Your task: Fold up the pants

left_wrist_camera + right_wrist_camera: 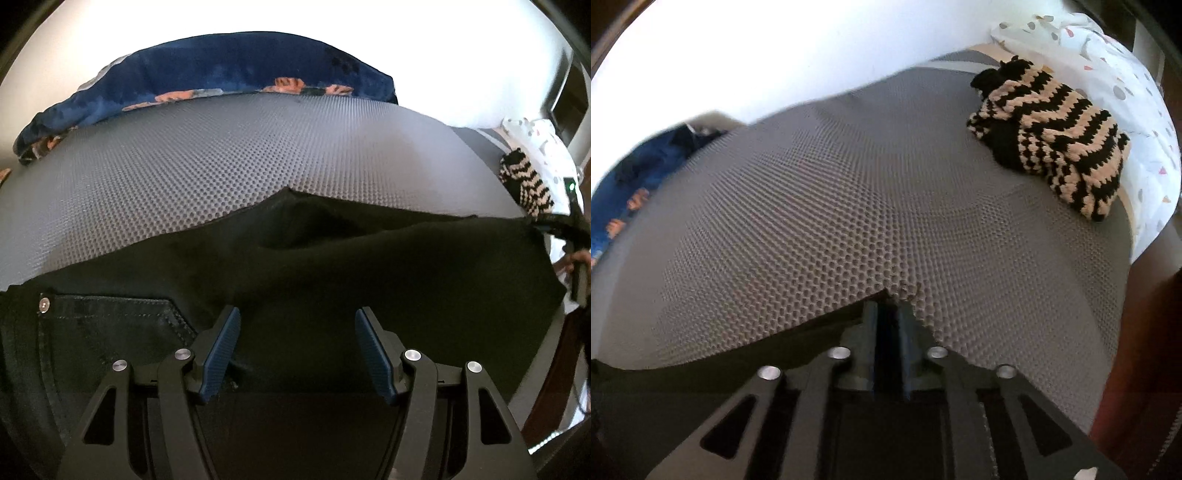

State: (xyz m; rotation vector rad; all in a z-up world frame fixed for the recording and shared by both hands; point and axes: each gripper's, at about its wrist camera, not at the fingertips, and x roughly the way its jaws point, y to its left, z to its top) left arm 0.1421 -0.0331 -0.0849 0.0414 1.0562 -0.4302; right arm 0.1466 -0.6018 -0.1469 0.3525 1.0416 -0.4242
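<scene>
- Black pants [295,266] spread beneath both grippers on the gray honeycomb mat [221,158], long axis running left to right.
- Left gripper [295,332] hovers released above the pocket end.
- Right gripper [888,325], jaws nearly together, sits at the far edge; whether it pinches cloth I cannot tell.

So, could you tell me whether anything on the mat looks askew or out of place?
The black pants are not lying flat: their far edge buckles into a raised fold with a hollow beneath it. A striped knit piece also sits crumpled at the grey mat's far right corner.
</scene>
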